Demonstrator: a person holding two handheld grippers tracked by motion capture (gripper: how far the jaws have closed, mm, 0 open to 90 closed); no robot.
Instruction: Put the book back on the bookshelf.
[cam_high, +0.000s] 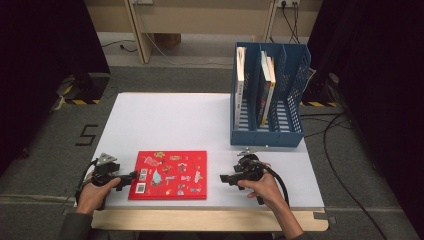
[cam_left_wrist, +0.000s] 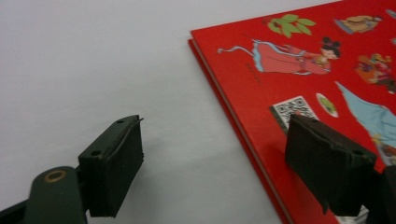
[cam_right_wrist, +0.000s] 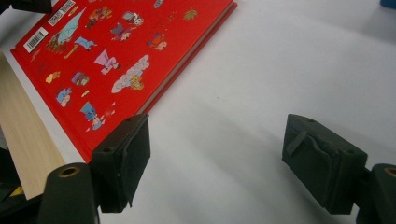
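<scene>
One red book (cam_high: 168, 175) shows barcode, perhaps QR label, unreadable.

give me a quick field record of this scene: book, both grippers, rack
book: red book lying flat, cover up, near the table's front edge
left gripper: left gripper open, straddling the book's left edge, one finger over the cover, the other over the table
right gripper: right gripper open, nothing between its fingers, just right of the book
rack: blue file rack at the back right, holding upright books
book gripped: not yet
</scene>
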